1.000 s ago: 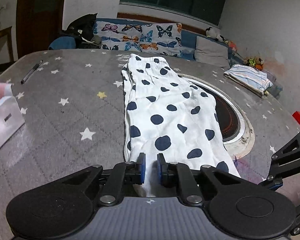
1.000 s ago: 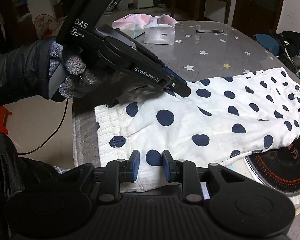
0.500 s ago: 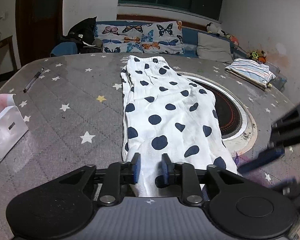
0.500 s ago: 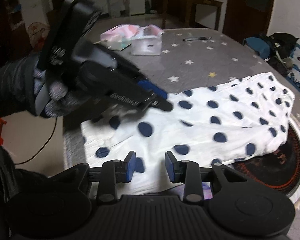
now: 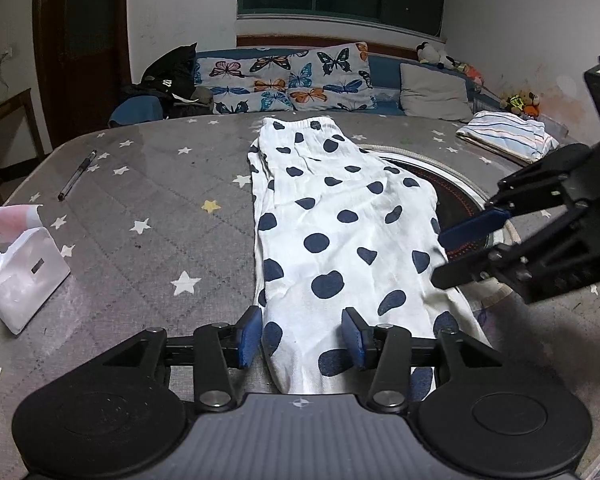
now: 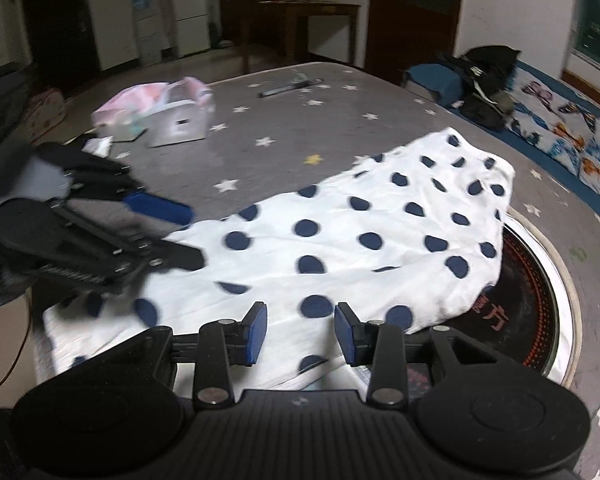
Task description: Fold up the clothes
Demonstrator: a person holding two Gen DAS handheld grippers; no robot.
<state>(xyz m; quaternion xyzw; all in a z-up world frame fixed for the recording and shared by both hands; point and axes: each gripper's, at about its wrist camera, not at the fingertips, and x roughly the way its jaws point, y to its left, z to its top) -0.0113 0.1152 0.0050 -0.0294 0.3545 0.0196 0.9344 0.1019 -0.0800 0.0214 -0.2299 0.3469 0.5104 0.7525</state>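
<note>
White trousers with dark blue dots (image 5: 340,232) lie flat along the grey star-patterned table (image 5: 148,184), waistband at the far end; they also show in the right wrist view (image 6: 360,248). My left gripper (image 5: 302,338) is open and empty, just above the near hem. My right gripper (image 6: 301,334) is open and empty over the near edge of the cloth. The right gripper also shows in the left wrist view (image 5: 456,256), over the trousers' right edge. The left gripper shows blurred in the right wrist view (image 6: 180,236).
A round black hotplate (image 5: 456,200) is set in the table under the trousers' right side. A white box (image 5: 24,276) and a pen (image 5: 76,176) lie at left. A folded striped cloth (image 5: 508,140) lies at far right. A sofa with butterfly cushions (image 5: 292,80) stands behind.
Both grippers have opened and let go of the trousers' near end, and lifted a little. The cloth now lies flat.
</note>
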